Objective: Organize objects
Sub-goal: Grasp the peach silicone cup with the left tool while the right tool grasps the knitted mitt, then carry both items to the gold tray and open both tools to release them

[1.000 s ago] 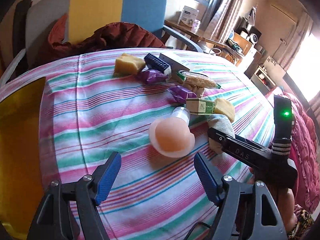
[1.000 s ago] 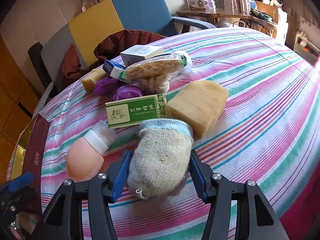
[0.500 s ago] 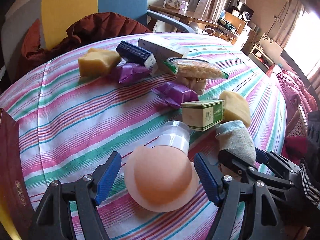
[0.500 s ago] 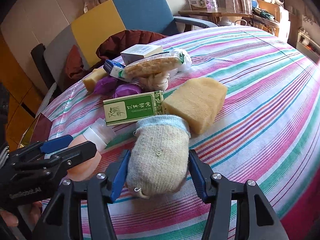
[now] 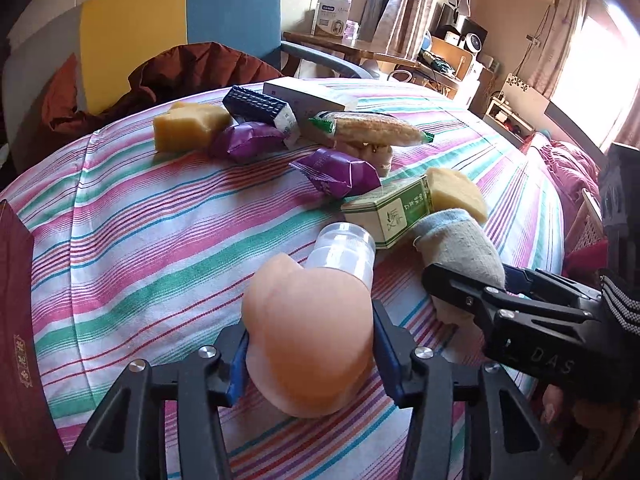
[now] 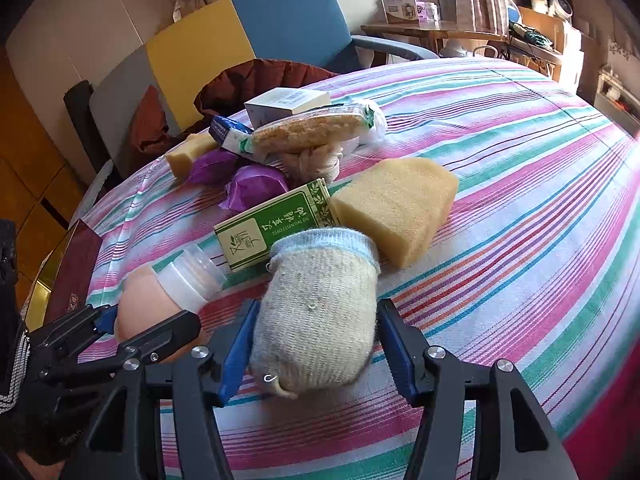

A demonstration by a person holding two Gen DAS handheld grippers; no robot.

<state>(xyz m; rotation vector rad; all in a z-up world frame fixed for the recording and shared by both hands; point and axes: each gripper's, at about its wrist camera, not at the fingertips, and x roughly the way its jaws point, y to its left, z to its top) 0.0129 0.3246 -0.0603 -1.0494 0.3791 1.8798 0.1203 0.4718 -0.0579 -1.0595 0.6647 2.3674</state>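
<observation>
The left hand-held gripper (image 5: 310, 354) has just been closing and now has its blue pads against both sides of the peach squeeze bottle (image 5: 308, 332), which lies on the striped cloth (image 5: 140, 240) of the surface with its clear cap (image 5: 346, 250) pointing toward the green box (image 5: 394, 210); the right hand-held gripper (image 6: 314, 350) clamps the rolled grey sock (image 6: 316, 312), just right of the bottle and also on the cloth; the sock's blue cuff touches the green box and sits beside a yellow sponge (image 6: 396, 208); farther back lie two purple packets (image 5: 336, 170), a wrapped cracker pack (image 5: 372, 130), a dark blue packet (image 5: 260, 106), a white box (image 5: 308, 94) and a second sponge (image 5: 188, 128), close together.
</observation>
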